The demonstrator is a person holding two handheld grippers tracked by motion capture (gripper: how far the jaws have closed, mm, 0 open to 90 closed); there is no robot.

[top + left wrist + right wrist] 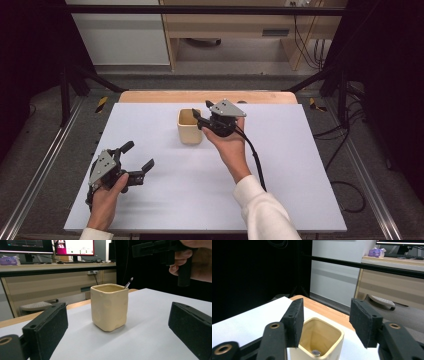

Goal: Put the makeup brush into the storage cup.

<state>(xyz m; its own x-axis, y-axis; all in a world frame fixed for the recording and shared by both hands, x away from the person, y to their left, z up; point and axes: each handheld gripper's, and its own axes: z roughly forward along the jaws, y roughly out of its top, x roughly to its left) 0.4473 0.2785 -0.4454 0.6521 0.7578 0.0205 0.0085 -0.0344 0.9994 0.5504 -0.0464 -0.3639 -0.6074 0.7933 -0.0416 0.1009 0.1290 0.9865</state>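
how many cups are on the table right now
1. A single cream square cup stands upright toward the far middle of the white table, just beside the right gripper. A thin dark item pokes out of it; nothing suggests another cup hidden.

Small object inside cup (pixel 316 353), unidentifiable

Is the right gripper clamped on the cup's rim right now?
No: the right gripper hangs open above the cup, jaws spread clear of its rim.

Cup (pixel 190 126) mid-table (pixel 300 165), right tool (pixel 202 116) over it – left tool (pixel 136 155) near front-left
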